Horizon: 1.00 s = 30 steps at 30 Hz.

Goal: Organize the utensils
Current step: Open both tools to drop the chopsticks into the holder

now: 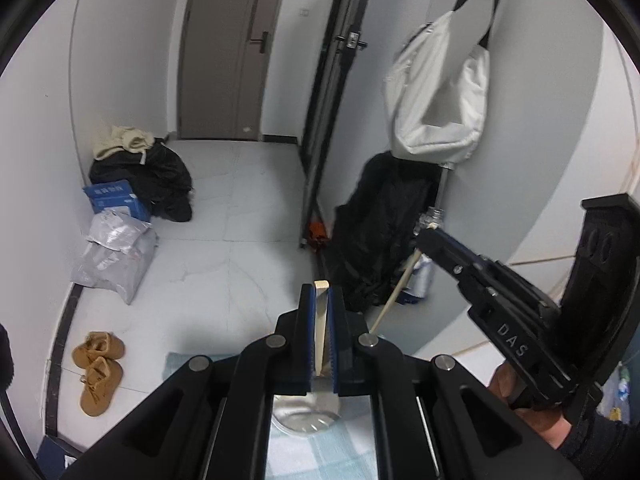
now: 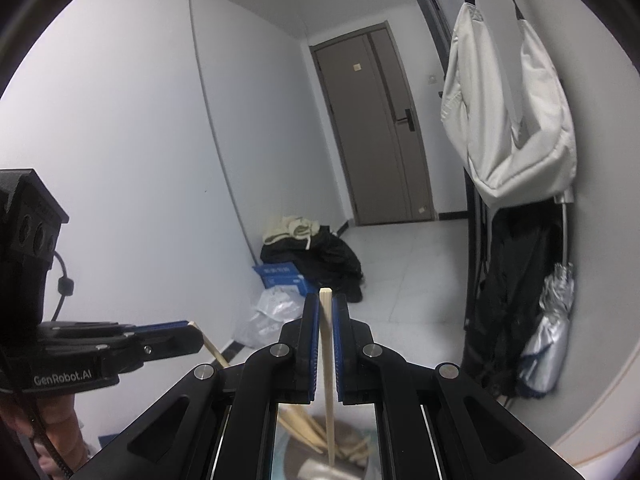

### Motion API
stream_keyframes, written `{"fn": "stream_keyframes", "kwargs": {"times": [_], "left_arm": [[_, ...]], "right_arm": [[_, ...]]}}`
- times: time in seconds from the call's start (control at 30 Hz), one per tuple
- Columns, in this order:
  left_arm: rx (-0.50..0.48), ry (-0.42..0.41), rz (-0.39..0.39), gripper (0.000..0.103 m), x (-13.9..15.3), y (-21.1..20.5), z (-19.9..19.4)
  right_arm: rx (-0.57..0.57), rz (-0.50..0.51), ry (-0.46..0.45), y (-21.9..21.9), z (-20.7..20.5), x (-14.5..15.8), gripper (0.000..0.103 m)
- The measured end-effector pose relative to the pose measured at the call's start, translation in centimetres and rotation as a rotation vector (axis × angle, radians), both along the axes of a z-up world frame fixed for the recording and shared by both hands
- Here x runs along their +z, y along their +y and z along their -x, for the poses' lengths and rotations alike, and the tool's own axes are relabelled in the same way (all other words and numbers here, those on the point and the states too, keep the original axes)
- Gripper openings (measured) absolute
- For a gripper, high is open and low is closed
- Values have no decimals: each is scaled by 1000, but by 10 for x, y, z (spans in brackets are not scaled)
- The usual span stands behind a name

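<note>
Chopsticks in both tongs. Our left tongs (image 1: 320, 332) are clenched on a wooden utensil handle (image 1: 320, 320), flat and pale; its lower end runs down toward something metallic (image 1: 306, 412), maybe a spoon bowl, over a checked blue cloth (image 1: 320, 456), hard to tell. Our right tongs (image 2: 326, 344) are clamped on a single wooden chopstick (image 2: 327, 360), upright between the blue pads (image 2: 314, 340), its tip reaching down toward a round container (image 2: 352, 446) holding more wooden sticks (image 2: 304, 428). From the left wrist view the right tongs show at right, chopstick slanting below them. White bag (image 2: 508, 120) hangs on the wall; brown boots (image 1: 98, 372) on the floor.
</note>
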<state>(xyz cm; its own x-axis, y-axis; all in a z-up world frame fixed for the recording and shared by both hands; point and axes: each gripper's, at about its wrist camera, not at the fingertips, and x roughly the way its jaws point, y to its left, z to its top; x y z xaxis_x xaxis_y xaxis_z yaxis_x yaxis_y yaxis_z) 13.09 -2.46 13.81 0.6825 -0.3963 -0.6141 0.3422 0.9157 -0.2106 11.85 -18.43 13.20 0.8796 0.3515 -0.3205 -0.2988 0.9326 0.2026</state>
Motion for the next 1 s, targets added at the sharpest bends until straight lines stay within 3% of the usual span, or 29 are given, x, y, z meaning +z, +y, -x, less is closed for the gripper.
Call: {"fn": "stream_keyframes", "kwargs": {"times": [0.23,0.6,1.0], "left_arm": [[-4,39,-6,2,-26,5,-23],[-14,84,0,2,-49,7,-33],[-35,127,-7,2,-72,3,-36]], "right_arm": [[8,13,-36,5,-28,-15,6],[52,70,-6,14,-33,-60,6],[81,54,67,12,-34,-95,6]]}}
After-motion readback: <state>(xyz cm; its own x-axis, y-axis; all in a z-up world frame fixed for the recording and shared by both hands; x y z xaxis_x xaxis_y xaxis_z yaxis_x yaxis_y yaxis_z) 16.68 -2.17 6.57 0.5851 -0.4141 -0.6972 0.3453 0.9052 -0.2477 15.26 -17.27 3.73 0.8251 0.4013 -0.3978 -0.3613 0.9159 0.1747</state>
